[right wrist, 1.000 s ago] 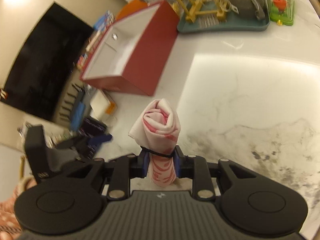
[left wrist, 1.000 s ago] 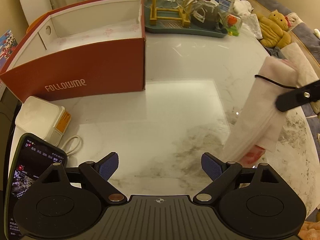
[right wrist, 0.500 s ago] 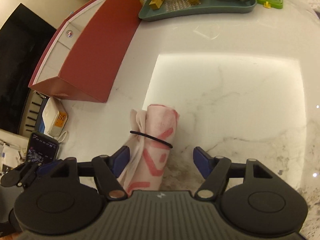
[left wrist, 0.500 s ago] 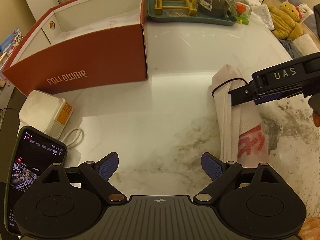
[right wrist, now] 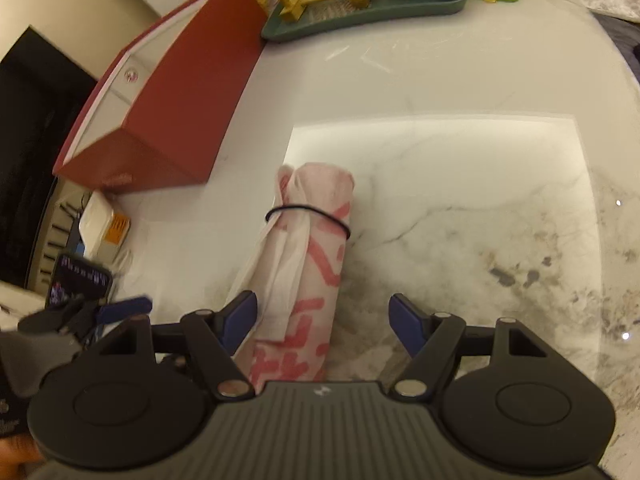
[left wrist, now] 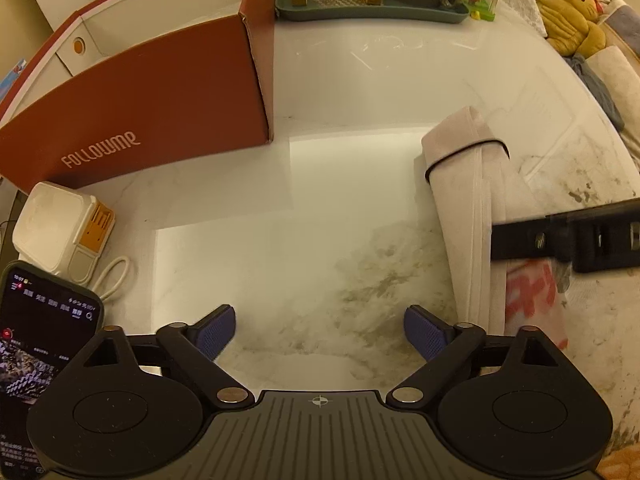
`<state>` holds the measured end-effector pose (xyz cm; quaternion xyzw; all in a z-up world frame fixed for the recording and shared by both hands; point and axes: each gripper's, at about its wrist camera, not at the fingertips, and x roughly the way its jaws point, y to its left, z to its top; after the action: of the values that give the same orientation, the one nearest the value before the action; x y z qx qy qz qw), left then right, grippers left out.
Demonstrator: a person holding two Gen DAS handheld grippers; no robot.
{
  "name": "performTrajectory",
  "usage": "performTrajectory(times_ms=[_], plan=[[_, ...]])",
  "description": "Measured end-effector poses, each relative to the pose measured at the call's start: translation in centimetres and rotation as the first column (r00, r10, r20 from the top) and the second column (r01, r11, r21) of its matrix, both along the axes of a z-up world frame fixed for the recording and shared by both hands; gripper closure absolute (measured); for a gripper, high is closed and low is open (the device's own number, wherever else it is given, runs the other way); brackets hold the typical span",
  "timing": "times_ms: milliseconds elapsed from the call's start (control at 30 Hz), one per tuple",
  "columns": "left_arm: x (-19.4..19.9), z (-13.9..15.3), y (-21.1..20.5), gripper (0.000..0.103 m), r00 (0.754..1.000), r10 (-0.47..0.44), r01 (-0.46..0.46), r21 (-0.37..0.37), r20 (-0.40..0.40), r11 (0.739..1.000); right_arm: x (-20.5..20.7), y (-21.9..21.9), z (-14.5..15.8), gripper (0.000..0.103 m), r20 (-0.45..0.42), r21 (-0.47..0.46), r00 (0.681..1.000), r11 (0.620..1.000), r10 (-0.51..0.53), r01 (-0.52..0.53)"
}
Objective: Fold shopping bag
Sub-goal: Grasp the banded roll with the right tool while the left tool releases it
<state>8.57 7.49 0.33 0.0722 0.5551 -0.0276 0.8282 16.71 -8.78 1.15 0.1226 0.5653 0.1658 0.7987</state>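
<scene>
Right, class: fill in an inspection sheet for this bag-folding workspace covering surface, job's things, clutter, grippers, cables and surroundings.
Surface: white marble table, glossy, grey veining.
Job's things: rolled shopping bag lying flat, black elastic band round it.
Clutter: red box, white charger block, phone lit, teal tray of glassware.
Grippers: left gripper open, empty; right gripper open astride the bag.
Cables: white cable loop by the charger.
Surroundings: plush cat.

Warm dim light, bright rectangular glare on marble table, fisheye-bent edges, slight motion blur
</scene>
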Motion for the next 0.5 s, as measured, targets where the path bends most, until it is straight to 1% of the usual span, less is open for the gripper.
performTrajectory(times_ms=[100,200,267,500], plan=[[0.1,-0.1,-0.2,0.006,1.000,0.002,-0.002,-0.004,0.004,1.000,-0.7,0.6,0.3,0.029,0.034,-0.052,0.999,0.998,0.036,-0.034],[0.1,-0.3,-0.2,0.000,1.000,0.009,-0.009,-0.012,0.002,1.000,-1.0,0.4,0.4,0.029,0.035,-0.050,0.999,0.998,0.032,-0.030],[0.0,-0.4,-0.1,0.000,1.000,0.020,-0.020,-0.032,-0.006,0.999,-1.4,0.1,0.7,0.033,0.055,-0.039,0.998,0.999,0.022,-0.020],[-0.3,-0.3,-0.4,0.000,1.000,0.014,-0.014,-0.027,-0.008,1.000,-1.8,-0.6,1.0,0.034,0.063,-0.022,0.998,1.000,0.002,0.000]])
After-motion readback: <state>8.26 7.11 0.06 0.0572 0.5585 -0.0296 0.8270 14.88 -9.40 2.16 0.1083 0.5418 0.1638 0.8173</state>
